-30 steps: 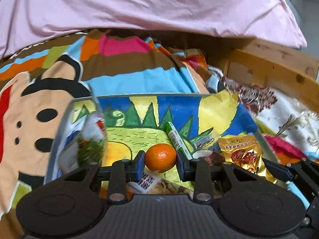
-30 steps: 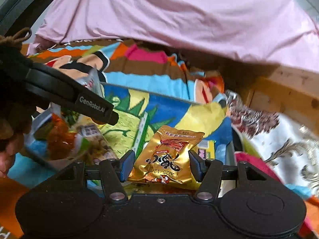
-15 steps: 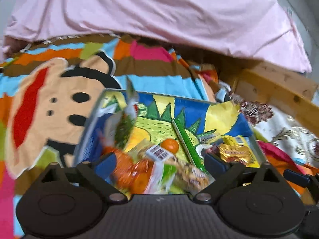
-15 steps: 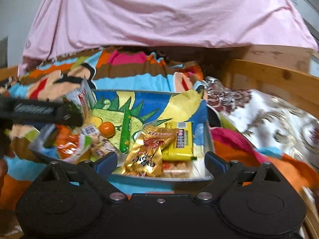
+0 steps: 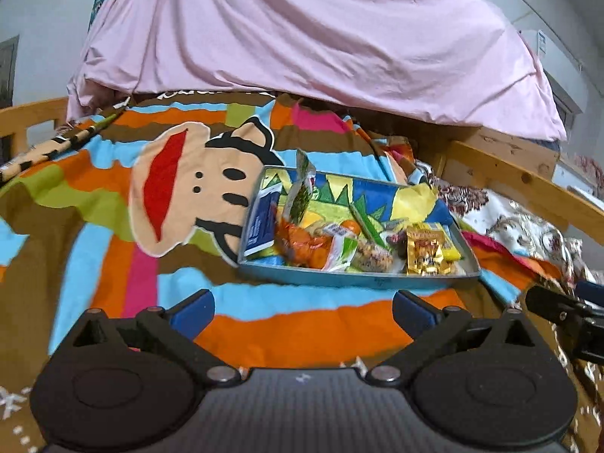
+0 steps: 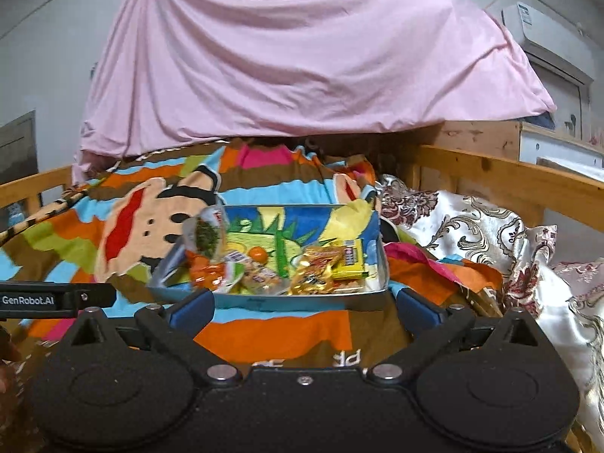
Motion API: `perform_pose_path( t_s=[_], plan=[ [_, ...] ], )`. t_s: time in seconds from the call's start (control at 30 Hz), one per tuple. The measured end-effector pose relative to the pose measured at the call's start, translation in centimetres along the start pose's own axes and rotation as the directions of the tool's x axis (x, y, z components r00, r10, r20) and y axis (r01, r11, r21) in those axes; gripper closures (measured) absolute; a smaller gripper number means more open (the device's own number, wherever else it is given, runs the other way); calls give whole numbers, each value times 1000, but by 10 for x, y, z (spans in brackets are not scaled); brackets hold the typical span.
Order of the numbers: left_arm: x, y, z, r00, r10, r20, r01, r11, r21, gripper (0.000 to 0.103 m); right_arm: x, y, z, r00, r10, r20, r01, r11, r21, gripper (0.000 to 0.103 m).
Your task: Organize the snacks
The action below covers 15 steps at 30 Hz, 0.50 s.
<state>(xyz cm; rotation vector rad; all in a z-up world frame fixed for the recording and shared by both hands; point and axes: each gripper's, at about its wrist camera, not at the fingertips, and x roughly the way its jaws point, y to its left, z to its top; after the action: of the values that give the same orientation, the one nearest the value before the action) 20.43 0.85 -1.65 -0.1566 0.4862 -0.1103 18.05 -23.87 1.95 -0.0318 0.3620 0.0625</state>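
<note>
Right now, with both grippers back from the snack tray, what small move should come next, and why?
Probably none on the snacks: hold both grippers clear. The left gripper and right gripper are open and empty, and the small orange, gold foil packet and yellow packet all lie inside the blue metal tray.

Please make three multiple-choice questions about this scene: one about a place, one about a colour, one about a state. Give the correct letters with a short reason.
1. Where does the small orange fruit lie?
A. in the tray
B. on the pink sheet
C. between the left gripper's fingers

2. What colour is the flat packet beside the gold packet?
A. purple
B. yellow
C. white

3. How is the right gripper?
A. shut on a packet
B. shut, holding nothing
C. open, holding nothing

Answers:
1 A: the orange fruit sits among the snacks inside the tray.
2 B: the flat packet beside the gold packet is yellow.
3 C: the right gripper has its fingers wide apart with nothing between them.
</note>
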Motion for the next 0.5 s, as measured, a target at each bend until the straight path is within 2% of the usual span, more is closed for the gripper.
perform_pose_path(
  t_s=[0.17,0.33,0.5],
  plan=[
    [-25,6,-15,1000,20,7,-20,1000,-13,1,-20,8,-6,1000,12,-4,-13,1000,-21,1],
    [-30,7,-25,999,40,-6,-40,999,-1,1,-23,10,-11,1000,13,-14,-13,1000,-27,1],
    [-27,11,-27,998,60,-34,-61,997,-46,1,-18,9,-15,999,13,-30,-13,1000,-21,1]
  ],
)
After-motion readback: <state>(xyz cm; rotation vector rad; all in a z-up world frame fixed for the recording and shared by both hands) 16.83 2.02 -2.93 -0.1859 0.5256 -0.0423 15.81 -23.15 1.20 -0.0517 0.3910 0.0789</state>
